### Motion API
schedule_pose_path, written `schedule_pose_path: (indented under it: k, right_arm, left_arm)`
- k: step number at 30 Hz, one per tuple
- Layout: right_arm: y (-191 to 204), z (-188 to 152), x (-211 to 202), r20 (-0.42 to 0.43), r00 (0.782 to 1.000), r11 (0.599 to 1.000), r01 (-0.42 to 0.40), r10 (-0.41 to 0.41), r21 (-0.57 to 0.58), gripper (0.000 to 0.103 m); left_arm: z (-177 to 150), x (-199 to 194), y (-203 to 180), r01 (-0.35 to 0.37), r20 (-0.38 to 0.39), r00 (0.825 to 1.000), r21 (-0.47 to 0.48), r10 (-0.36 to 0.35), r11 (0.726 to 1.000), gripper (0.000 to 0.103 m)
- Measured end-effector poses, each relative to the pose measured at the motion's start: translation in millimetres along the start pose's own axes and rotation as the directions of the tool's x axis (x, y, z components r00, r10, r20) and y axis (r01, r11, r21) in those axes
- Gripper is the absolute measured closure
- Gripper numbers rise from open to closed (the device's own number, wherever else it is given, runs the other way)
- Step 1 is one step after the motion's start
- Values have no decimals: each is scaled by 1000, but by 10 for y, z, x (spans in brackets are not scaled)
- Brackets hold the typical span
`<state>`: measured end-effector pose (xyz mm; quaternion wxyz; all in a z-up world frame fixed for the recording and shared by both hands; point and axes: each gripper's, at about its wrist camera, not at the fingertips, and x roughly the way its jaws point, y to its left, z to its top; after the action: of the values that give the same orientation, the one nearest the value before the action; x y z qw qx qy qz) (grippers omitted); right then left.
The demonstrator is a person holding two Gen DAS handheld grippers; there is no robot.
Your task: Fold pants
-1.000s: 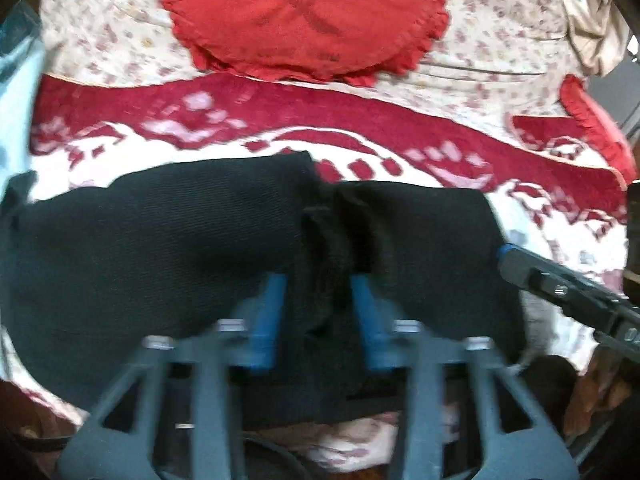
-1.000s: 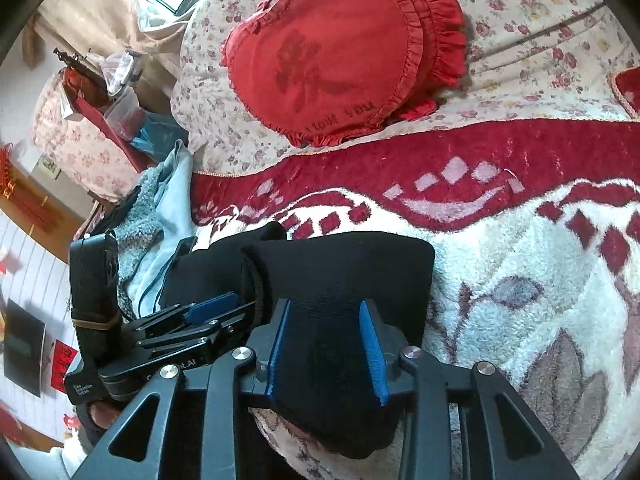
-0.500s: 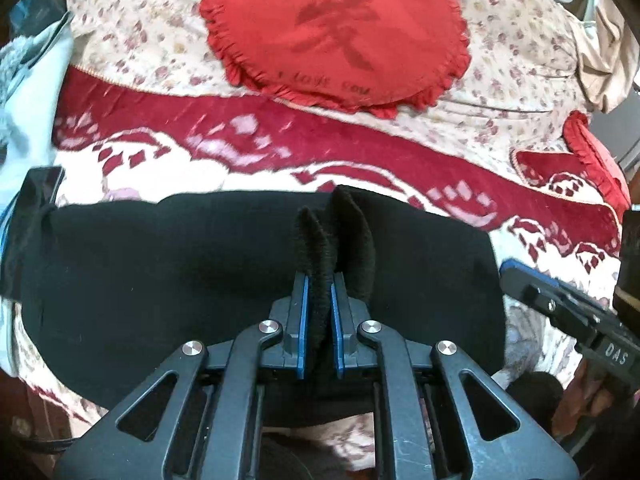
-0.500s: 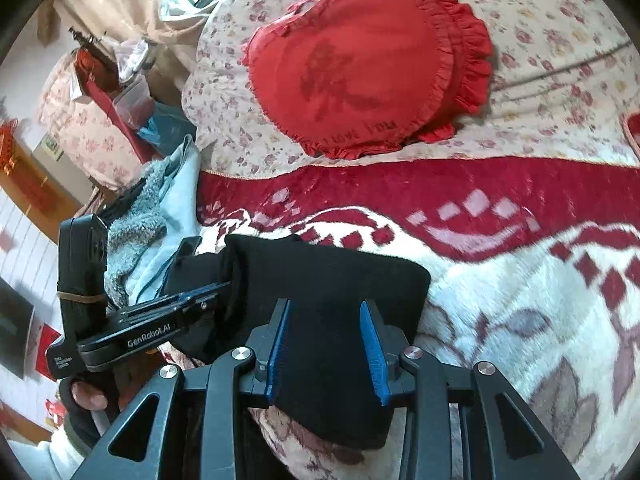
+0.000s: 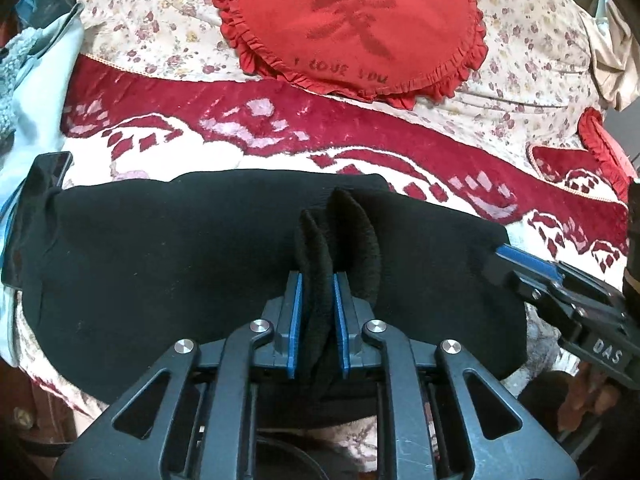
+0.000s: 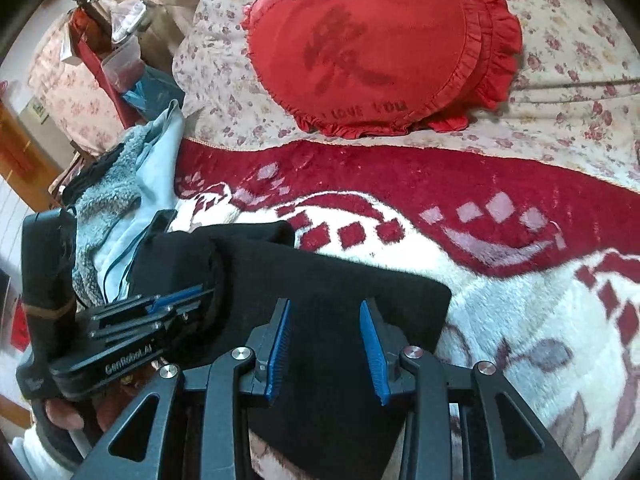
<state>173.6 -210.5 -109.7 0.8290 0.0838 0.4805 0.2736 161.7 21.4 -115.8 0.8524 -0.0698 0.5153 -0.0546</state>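
Black knit pants [image 5: 168, 264], folded into a wide band, lie on the red-and-white plush blanket [image 5: 280, 120]. Long axis runs side to side across both grippers' pointing direction, one end far out to the left of the left gripper [image 5: 316, 292], other end out to its right where the right gripper [image 5: 516, 260] comes in from the side.

Left gripper: jaws nearly fully closed, blue pads clamped on a raised pleat of the black fabric. Two humps of bunched cloth stand up just ahead of the fingertips, the taller one off to the right of the pads. Rest of the band lies flat on either side.

Right gripper [image 6: 326, 344]: jaws about half apart, black fabric filling the gap between the blue pads. Cannot tell whether the pads press on it. In the right wrist view the pants' squared corner sits just ahead and right of the fingertips; the band stretches left to the left gripper [image 6: 180, 300].

Round red frilled cushion [image 5: 352, 28] lies well ahead of both grippers on the floral bedspread [image 5: 152, 24], beyond the blanket's red border. Pale blue fleecy garment [image 6: 120, 216] heaped far left, near the pants' left end.
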Motion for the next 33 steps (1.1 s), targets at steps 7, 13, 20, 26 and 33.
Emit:
schedule_pose_path:
  k: [7, 13, 20, 26, 33]
  right_arm:
    - [117, -181, -184, -8, 1000, 1000, -1, 1, -26, 69]
    - [150, -328, -265, -25, 1000, 999, 12, -13, -39, 69]
    - [135, -425, -303, -35, 999, 999, 18, -19, -30, 69]
    - [118, -549, -180, -73, 997, 1000, 26, -26, -14, 67]
    - [100, -551, -251, -73, 997, 1000, 14, -14, -10, 66]
  left_arm:
    - [-50, -154, -33, -35, 26, 999, 12, 34, 999, 90]
    - [-80, -253, -105, -37, 46, 998, 18, 36, 999, 90]
    - [-114, -288, -178, -29, 39, 999, 31, 27, 999, 90]
    - [-147, -286, -187, -21, 30, 999, 20, 21, 1000, 80]
    - [-131, -308, -217, -27, 35, 999, 23, 26, 999, 79]
